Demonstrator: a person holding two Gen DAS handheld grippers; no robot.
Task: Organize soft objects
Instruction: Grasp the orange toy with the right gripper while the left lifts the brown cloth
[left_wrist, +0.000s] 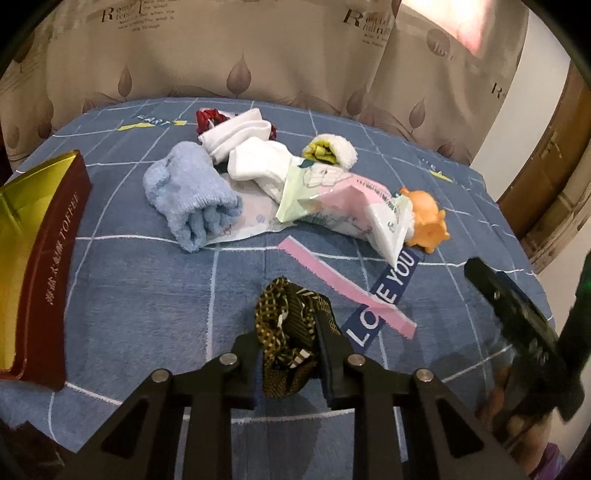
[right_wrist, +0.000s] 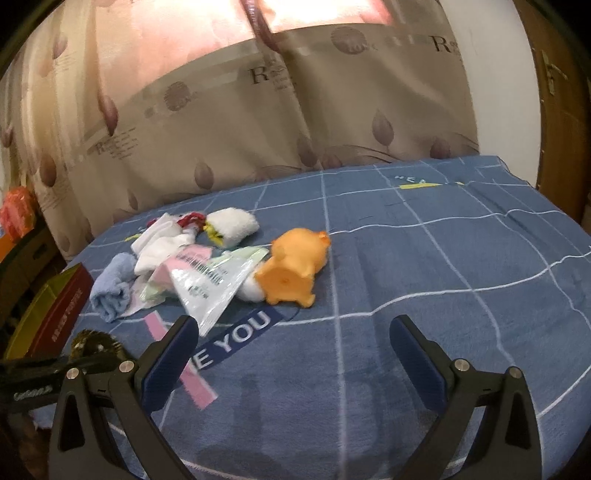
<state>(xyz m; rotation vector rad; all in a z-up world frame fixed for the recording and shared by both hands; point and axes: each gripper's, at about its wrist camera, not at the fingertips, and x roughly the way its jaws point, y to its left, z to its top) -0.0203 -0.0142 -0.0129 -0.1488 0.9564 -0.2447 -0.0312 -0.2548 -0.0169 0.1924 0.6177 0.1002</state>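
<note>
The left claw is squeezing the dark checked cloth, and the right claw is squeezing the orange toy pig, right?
Not quite. The right claw is open and squeezing nothing; the orange toy pig lies on the blue blanket farther ahead, as the right wrist view shows. The left claw is indeed squeezing the dark checked cloth.

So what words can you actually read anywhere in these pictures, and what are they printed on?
"TOFFEE": side of the red and gold box; the characters before it are too small to read.
"LOVE YOU": dark blue strip printed on the bedspread, partly covered.
"HEART": bedspread, far edge, faint.
Large "R": repeated on the curtain; the lines beside it are blurred.
Plastic packet: barcode and fine print, unreadable.
</note>
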